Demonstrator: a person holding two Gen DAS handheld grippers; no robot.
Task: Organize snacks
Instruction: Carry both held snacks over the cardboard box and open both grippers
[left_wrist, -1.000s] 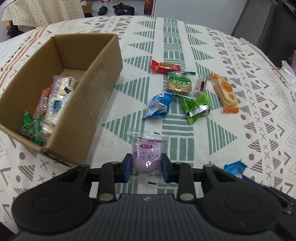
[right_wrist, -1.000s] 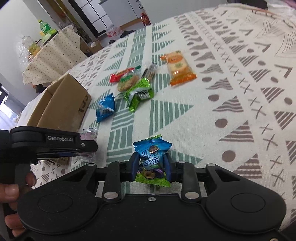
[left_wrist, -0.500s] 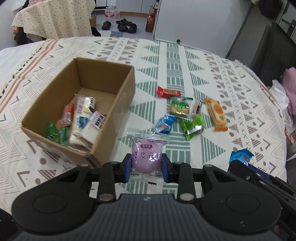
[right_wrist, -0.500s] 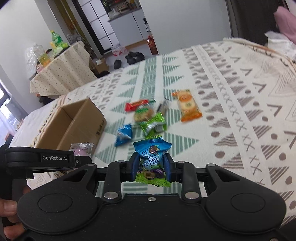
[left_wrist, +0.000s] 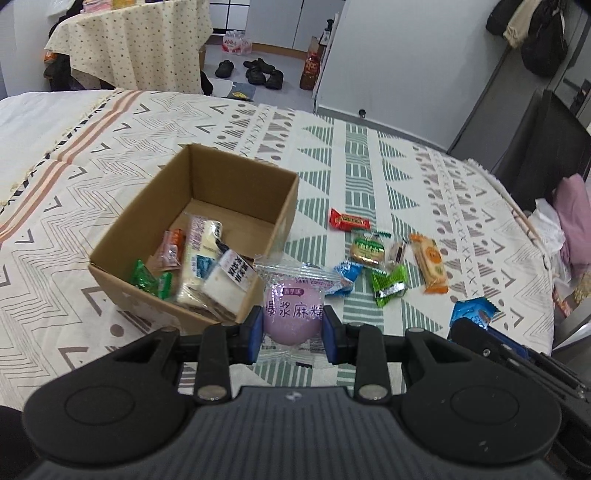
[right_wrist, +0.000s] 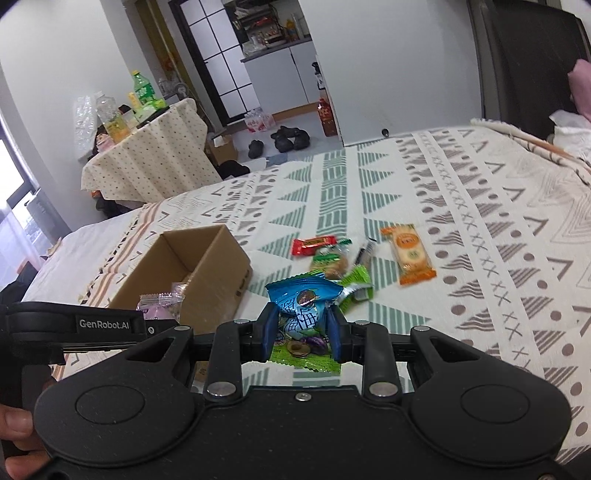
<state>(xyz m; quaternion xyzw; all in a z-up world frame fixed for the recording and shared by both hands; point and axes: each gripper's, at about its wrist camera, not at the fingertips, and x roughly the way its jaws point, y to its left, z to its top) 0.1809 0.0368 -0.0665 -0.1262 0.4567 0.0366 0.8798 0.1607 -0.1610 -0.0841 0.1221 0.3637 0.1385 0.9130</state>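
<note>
My left gripper (left_wrist: 292, 334) is shut on a clear packet with a purple mochi (left_wrist: 291, 314), held above the cloth just right of the near corner of the cardboard box (left_wrist: 284, 218). The box holds several wrapped snacks (left_wrist: 201, 258). My right gripper (right_wrist: 302, 334) is shut on a blue and green snack packet (right_wrist: 303, 314), held above the cloth; that packet also shows in the left wrist view (left_wrist: 471, 312). Loose snacks lie on the cloth: a red bar (left_wrist: 349, 220), a green-topped cake (left_wrist: 366, 250), a blue packet (left_wrist: 345, 275), a green packet (left_wrist: 388, 286), an orange biscuit pack (left_wrist: 429, 263).
The patterned cloth (left_wrist: 424, 192) covers the whole surface. A dark chair (left_wrist: 543, 147) stands at the far right edge. A side table with a dotted cloth (left_wrist: 129, 44) and shoes on the floor (left_wrist: 258, 72) lie beyond the far edge.
Both grippers have risen with their packets still held. The box and the loose snacks now look farther below and smaller in both views.
</note>
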